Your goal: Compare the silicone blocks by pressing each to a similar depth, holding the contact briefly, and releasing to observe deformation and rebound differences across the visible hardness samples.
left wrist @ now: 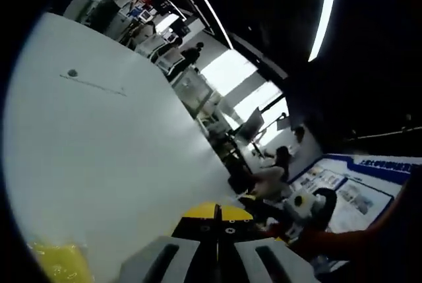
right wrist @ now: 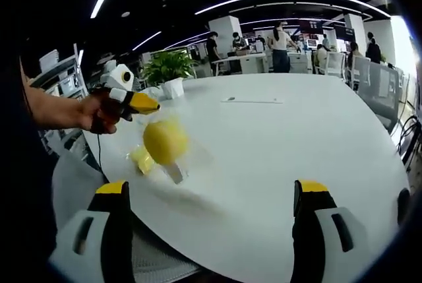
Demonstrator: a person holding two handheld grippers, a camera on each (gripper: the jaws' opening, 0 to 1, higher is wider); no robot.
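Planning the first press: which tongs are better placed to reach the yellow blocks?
Probably the left tongs: in the right gripper view they hover shut beside the yellow blocks, while the right tongs sit open, farther back.

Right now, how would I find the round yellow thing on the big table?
Start at the big white table and go to its near left part, below the potted plant. The round yellow block sits there, just under the yellow tips of the left hand-held gripper. It is the tall, ball-like one; the paler yellow piece beside it is smaller and lies lower.
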